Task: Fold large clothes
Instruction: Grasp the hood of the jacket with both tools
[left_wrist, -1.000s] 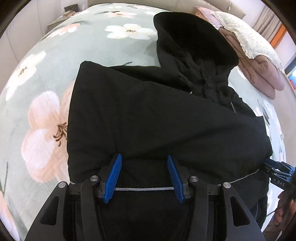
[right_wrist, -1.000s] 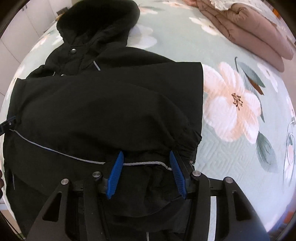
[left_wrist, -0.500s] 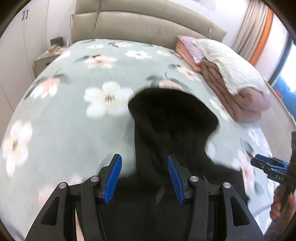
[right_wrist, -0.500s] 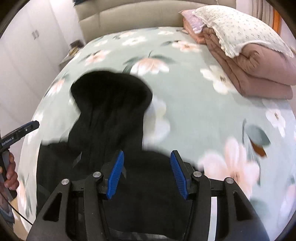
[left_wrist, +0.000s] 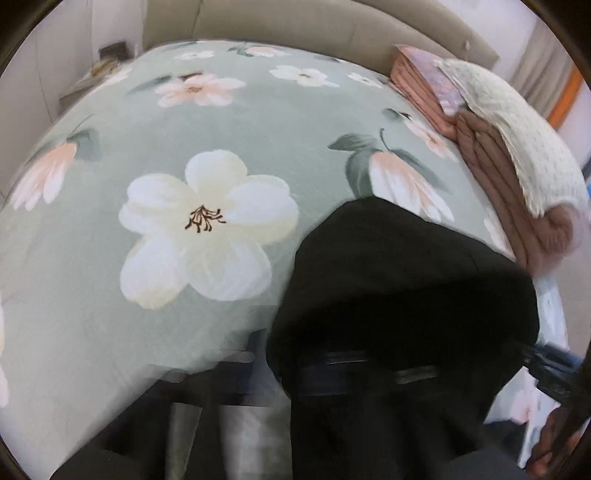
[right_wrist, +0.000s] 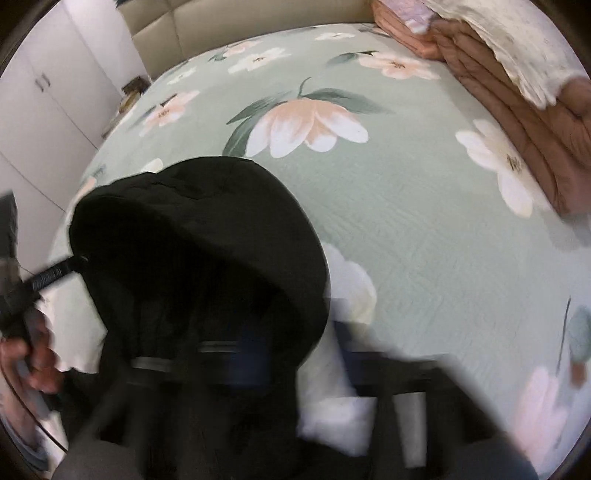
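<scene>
A black hooded jacket lies on the floral bedspread (left_wrist: 229, 122), and its hood (left_wrist: 399, 273) fills the lower right of the left wrist view. My left gripper (left_wrist: 354, 373) is a blurred smear over the hood's base, its jaws closing, with black cloth around them. Whether it pinches cloth I cannot tell. In the right wrist view the hood (right_wrist: 199, 236) sits at lower left. My right gripper (right_wrist: 236, 365), just as smeared, closes over its lower part. Each gripper shows at the edge of the other's view: the left gripper (right_wrist: 55, 275), the right gripper (left_wrist: 546, 363).
Folded pink quilts under a cream pillow (left_wrist: 517, 166) are stacked along the bed's right side (right_wrist: 535, 103). A beige headboard (left_wrist: 295, 33) closes the far end. A nightstand (left_wrist: 107, 55) and white wardrobe doors (right_wrist: 44, 110) stand left of the bed. A hand (right_wrist: 33, 363) grips the left tool.
Both grippers have swept forward from the jacket's hem over its body to the hood. Their blue fingers, wide apart earlier, are now a blurred smear near the middle.
</scene>
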